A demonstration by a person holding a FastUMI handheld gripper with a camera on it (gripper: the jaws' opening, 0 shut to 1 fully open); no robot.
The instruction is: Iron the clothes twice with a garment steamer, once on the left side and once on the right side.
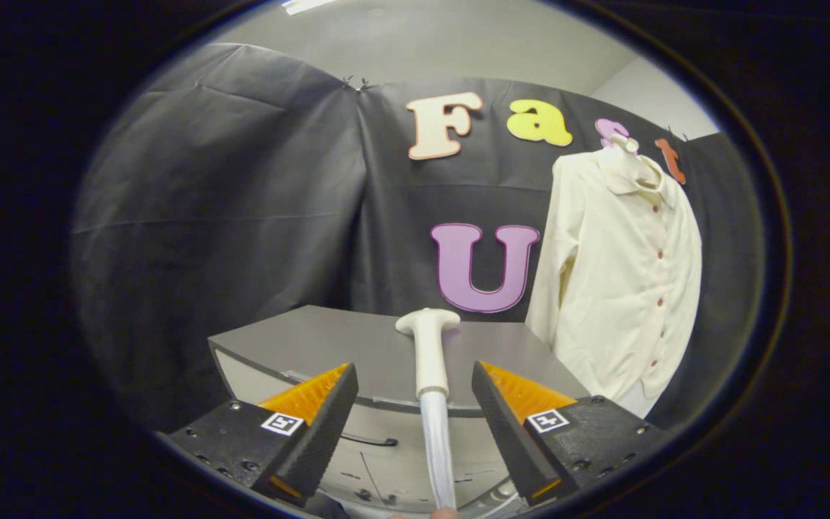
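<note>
A white garment steamer (429,346) lies on the grey table (328,339), its head pointing away and its pale hose (438,447) running back between my fingers. My gripper (415,378) is open, and the steamer's handle sits in the gap between the fingertips, touching neither. A cream button-up shirt (624,281) hangs on a hanger beyond the table's right end, against the black cloth wall.
The table's front has a pale drawer face with a dark handle (368,440) just below the fingers. Black cloth (228,216) closes off the space behind and to the left of the table.
</note>
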